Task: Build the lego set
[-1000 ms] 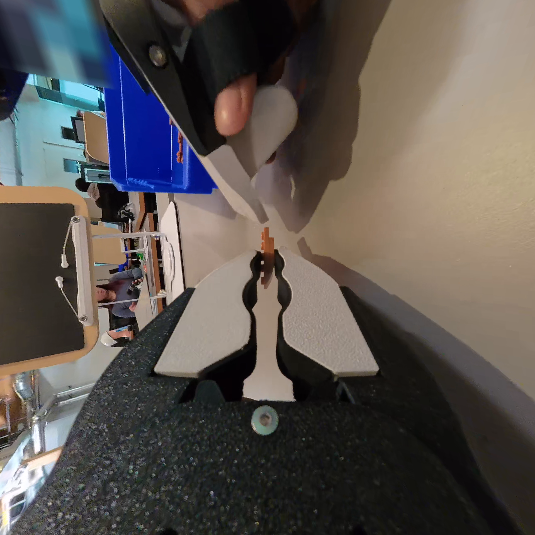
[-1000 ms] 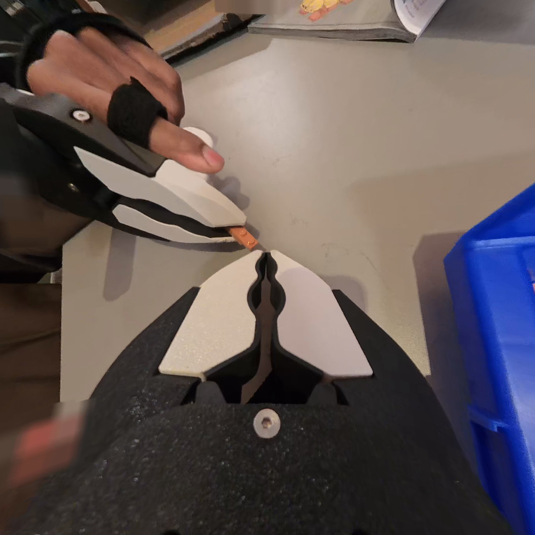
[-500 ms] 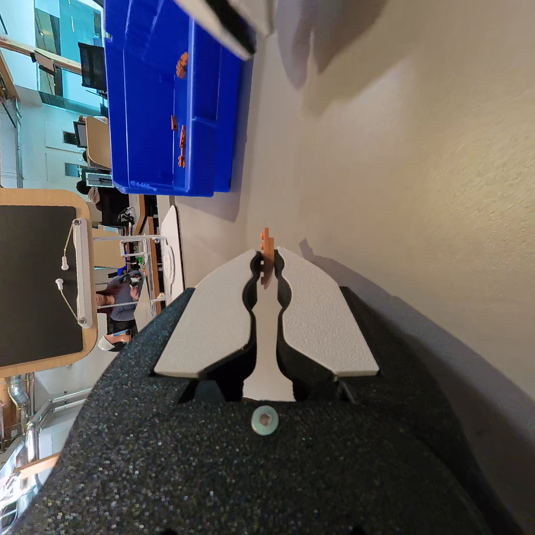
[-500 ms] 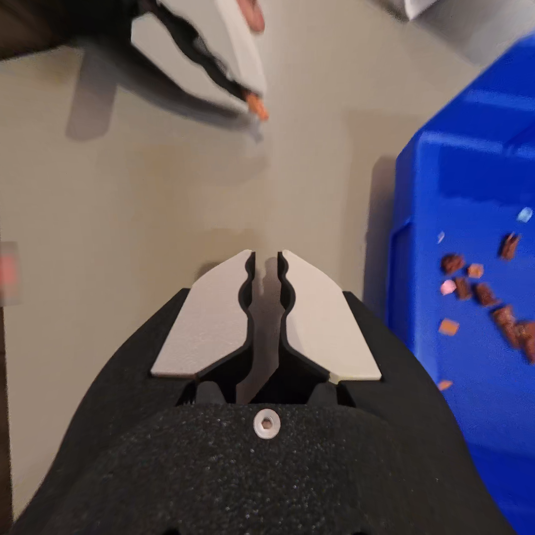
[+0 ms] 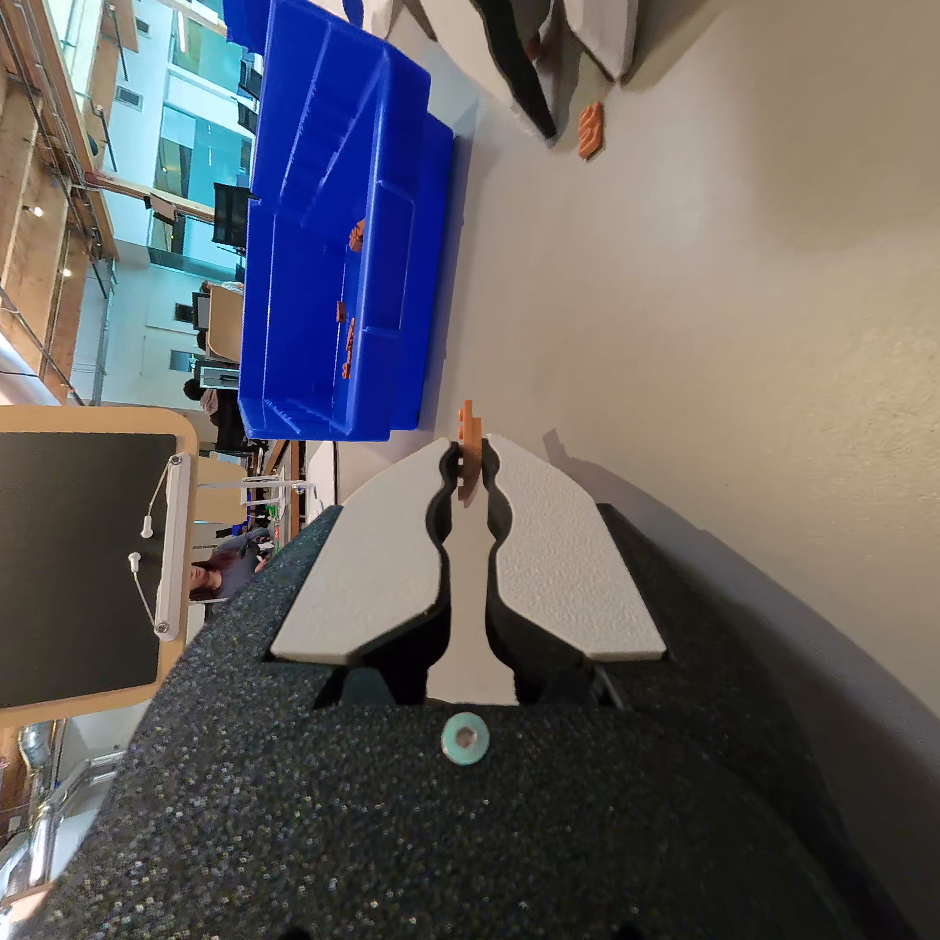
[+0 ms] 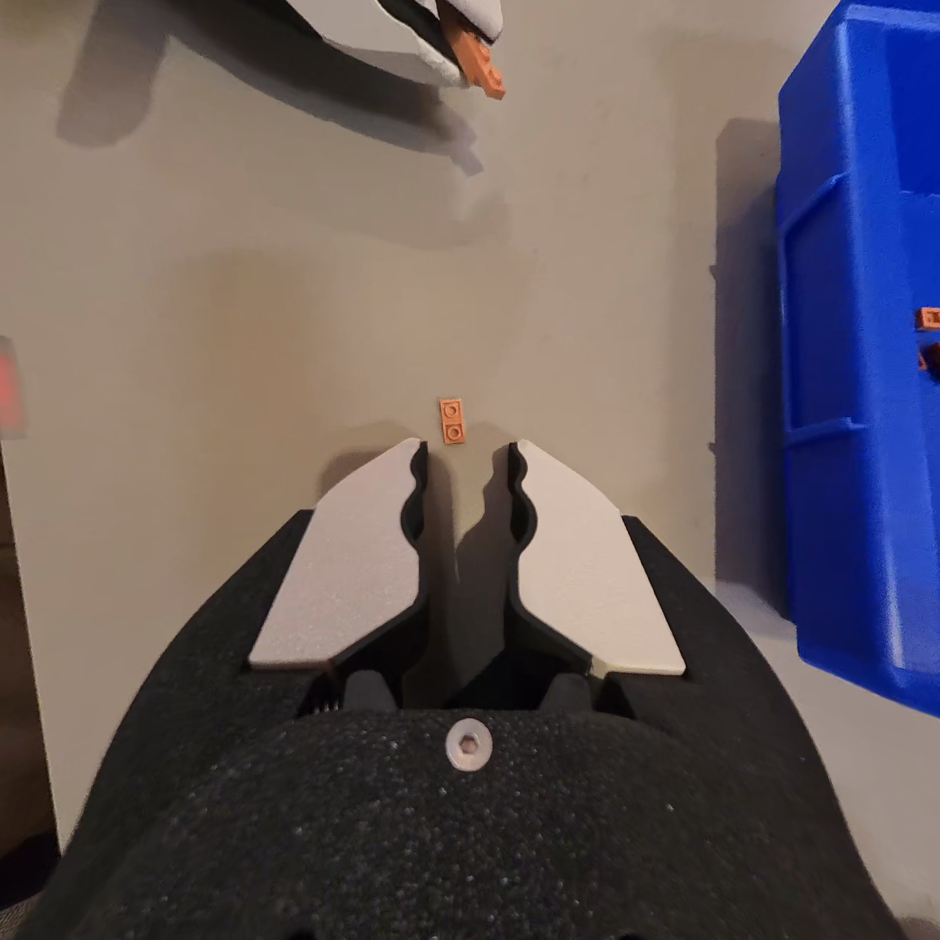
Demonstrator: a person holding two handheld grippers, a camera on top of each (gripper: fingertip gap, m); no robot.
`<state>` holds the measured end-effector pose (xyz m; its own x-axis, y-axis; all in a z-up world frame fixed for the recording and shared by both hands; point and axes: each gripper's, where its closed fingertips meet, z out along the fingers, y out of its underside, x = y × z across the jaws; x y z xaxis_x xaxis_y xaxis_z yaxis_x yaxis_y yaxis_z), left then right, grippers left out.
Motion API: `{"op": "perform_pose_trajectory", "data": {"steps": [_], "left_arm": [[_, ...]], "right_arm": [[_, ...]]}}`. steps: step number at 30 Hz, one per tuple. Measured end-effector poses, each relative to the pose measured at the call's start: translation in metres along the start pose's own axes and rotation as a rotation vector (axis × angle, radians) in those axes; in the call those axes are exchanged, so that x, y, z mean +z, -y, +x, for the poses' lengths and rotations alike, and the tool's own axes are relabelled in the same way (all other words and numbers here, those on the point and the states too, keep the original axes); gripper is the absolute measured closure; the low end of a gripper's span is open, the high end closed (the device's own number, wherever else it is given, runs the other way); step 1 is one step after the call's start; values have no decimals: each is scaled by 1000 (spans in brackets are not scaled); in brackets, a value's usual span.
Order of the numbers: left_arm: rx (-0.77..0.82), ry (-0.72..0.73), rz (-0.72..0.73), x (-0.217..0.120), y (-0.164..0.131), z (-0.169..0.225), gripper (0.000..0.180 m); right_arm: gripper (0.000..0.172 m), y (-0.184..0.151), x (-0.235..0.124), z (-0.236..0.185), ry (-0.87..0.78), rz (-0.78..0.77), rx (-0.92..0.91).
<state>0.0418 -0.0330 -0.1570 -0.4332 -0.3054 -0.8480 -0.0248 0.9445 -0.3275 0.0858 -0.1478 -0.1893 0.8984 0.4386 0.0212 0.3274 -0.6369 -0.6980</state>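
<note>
Two changes: right claw (image 6: 467, 447) opened, orange plate (image 6: 452, 421) appeared.

Orange brick (image 6: 452, 421), blue bin (image 6: 859, 356), beige table (image 6: 254, 305)

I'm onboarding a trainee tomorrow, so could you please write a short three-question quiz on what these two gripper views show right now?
1. True or false: the left gripper is clamped on orange building plates.
2. Multiple choice: where is the loose orange two-stud plate? A) inside the blue bin; B) flat on the table, just ahead of the right gripper; C) between the right gripper's fingertips.
3. Fill in: the right gripper's jaws stand ____.

Key
1. True: both pads press on the stacked plates, which stick out past the fingertips.
2. B: it lies beyond the tips, touching neither.
3. Open, with nothing between them.
</note>
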Motion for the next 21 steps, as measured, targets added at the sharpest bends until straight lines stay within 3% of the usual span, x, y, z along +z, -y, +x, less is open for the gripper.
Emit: {"op": "perform_pose_trajectory", "data": {"steps": [9, 17, 21], "left_arm": [[8, -26, 32, 3, 8, 8, 172], [40, -11, 73, 1, 20, 9, 172], [46, -5, 120, -4, 31, 7, 172]], "right_arm": [[164, 7, 7, -3, 15, -3, 2], [164, 17, 17, -13, -6, -32, -19], [164, 42, 16, -18, -48, 16, -38]]}}
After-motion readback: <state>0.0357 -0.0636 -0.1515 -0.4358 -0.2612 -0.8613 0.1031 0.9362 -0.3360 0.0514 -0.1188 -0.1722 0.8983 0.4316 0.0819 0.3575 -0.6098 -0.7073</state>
